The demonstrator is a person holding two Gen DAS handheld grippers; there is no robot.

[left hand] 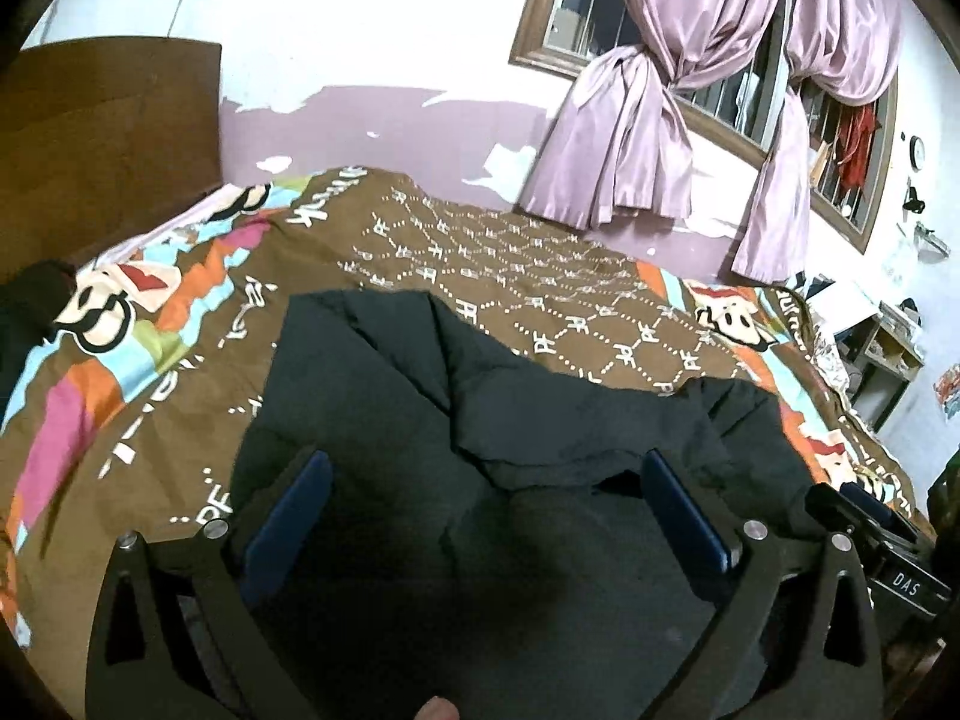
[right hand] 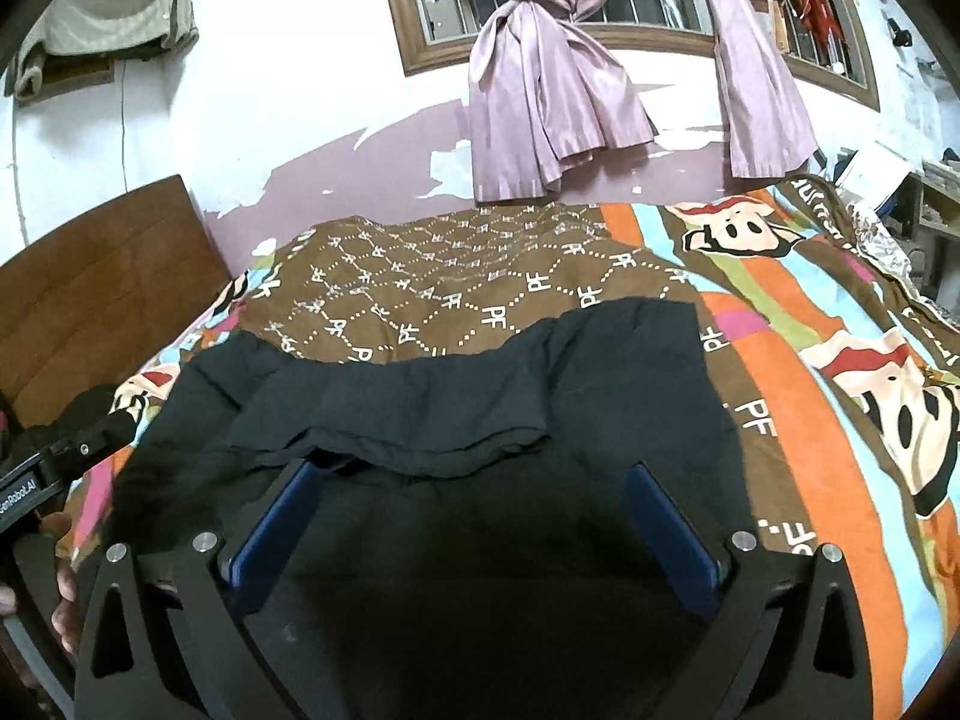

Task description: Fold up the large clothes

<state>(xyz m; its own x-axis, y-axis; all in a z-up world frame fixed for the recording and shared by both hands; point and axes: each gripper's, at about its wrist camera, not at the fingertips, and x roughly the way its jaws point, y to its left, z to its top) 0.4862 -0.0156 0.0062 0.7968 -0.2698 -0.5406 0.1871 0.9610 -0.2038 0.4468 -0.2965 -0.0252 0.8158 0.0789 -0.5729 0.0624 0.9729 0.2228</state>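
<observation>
A large black garment [left hand: 456, 420] lies spread on the patterned bedspread [left hand: 480, 252]; it also shows in the right wrist view [right hand: 480, 396], with one edge folded back into a rumpled band. My left gripper [left hand: 486, 468] is open, its blue pads [left hand: 294, 498] wide apart just above the near part of the cloth, holding nothing. My right gripper [right hand: 474, 474] is open too, its blue pads [right hand: 666, 516] spread over the near hem. The right gripper's body [left hand: 864, 516] shows at the left view's right edge; the left gripper's body [right hand: 66, 450] shows at the right view's left edge.
A brown wooden headboard [left hand: 108, 120] stands at the bed's left end. Pink curtains [left hand: 672, 72] hang at a barred window beyond the bed. A dark cloth pile [left hand: 30, 312] lies near the headboard. Shelves with clutter [left hand: 882, 348] stand at the right.
</observation>
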